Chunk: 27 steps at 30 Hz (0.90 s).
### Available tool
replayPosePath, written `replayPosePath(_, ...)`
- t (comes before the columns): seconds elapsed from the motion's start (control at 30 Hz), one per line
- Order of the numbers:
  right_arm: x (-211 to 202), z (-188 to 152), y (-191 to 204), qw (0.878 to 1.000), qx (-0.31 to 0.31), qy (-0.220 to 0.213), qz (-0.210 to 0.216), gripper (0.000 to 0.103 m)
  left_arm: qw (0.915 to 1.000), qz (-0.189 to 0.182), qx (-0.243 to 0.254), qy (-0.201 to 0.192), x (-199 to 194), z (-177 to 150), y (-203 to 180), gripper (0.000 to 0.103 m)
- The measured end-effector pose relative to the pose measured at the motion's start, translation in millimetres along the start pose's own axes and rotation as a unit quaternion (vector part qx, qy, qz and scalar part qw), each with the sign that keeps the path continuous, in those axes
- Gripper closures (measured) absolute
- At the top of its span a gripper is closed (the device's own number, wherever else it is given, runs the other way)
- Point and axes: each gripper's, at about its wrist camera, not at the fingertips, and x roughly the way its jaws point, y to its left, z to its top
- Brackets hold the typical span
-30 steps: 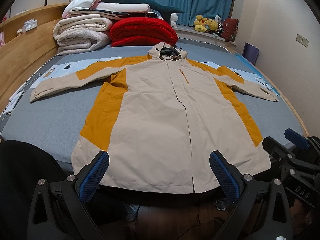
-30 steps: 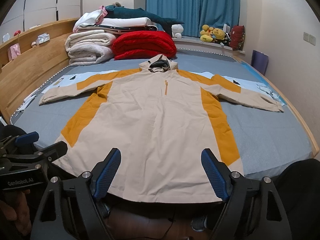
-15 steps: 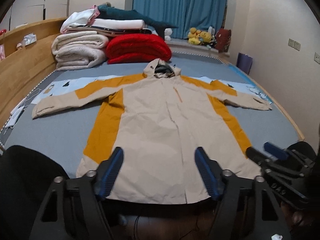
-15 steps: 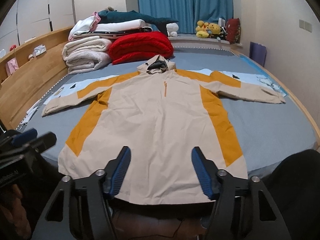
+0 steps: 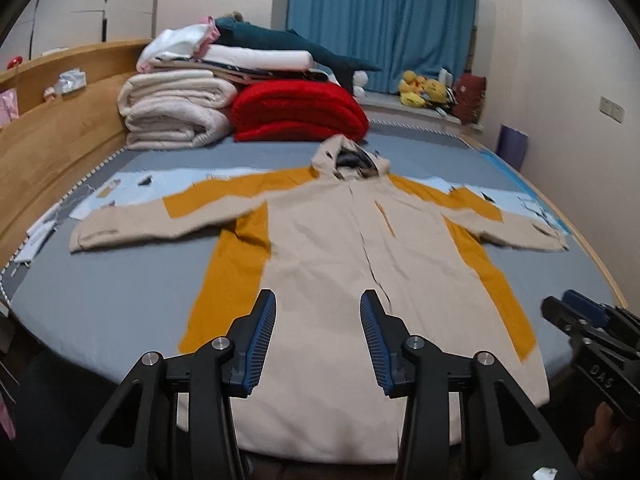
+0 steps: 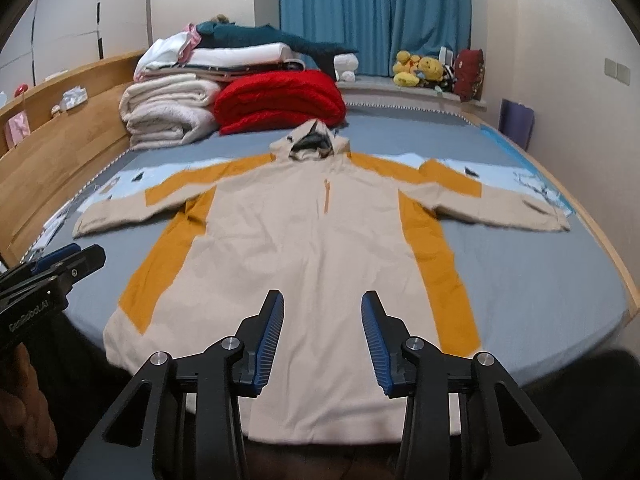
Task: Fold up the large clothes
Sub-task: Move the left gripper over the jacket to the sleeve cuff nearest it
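Jacket [image 5: 352, 280] lies flat, front up, across the centre of the frame on the bed [image 5: 100, 292], sleeves spread. Soft and limp, probably slippery; best pinched at cuffs or hem corners. Left hand-held gripper [image 5: 318, 340] and right hand-held gripper [image 6: 322, 340] are closing, grasping nothing.

Readable text sits only on the gripper bodies. In the left wrist view, the right gripper [image 5: 576, 312] at the frame's right edge has white letters "DAS" on its black housing. In the right wrist view, the left gripper [image 6: 76, 260] at the frame's left edge carries "GenRobot.AI" in white on its black body; nothing else is legible.
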Motion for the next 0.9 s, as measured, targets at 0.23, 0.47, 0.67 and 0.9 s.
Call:
replayPosePath(0.23, 35.6, 57.6, -4.3, 1.0, -0.005, -0.03, -0.003, 0.064, 0.9989, 0.023, 0.006, -0.04, 36.4, 53.0, 12.8, 0.062)
replayPosePath(0.47, 93.2, 112.3, 1.6, 0.998, -0.047, -0.034, -0.001, 0.064, 0.9961, 0.044, 0.017, -0.074, 82.9, 97.6, 34.1, 0.062)
replayPosePath(0.67, 148.6, 153.2, 7.3, 0.997, -0.074, -0.024, -0.01, 0.074, 0.9954, 0.065, -0.012, -0.07, 127.2, 134.2, 69.0, 0.062)
replayPosePath(0.9, 225.4, 187.4, 7.5, 0.996, -0.068, 0.05, 0.003, 0.075, 0.9865, 0.129, -0.084, -0.054, 178.6, 158.6, 136.4, 0.062)
